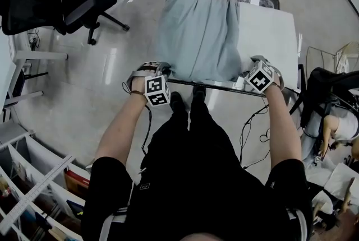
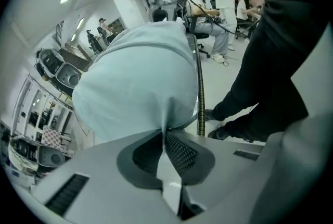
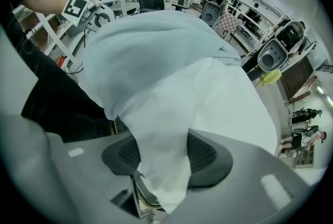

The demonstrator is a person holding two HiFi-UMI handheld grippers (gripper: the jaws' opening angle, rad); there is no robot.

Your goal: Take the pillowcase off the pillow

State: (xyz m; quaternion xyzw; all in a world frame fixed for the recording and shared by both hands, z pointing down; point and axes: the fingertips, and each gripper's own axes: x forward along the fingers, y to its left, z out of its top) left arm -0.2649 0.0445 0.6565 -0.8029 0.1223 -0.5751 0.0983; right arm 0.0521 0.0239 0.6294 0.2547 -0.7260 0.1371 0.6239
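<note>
Left gripper (image 2: pixel 165 132) clenched on a fold of the pale blue pillowcase (image 2: pixel 135 82), right gripper (image 3: pixel 161 145) clamped around a bunched corner of the white pillow (image 3: pixel 218 108), right part of pillow bare.

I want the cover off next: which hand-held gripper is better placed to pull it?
Left, probably. The left hand-held gripper is shut on the light blue fabric pillowcase, while the right hand-held gripper clamps the bare white pillow, anchoring it.

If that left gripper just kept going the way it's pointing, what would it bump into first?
The pale blue pillowcase. The left gripper is closed on a pinch of its fabric, so it would likely press straight into that bulging cloth.
</note>
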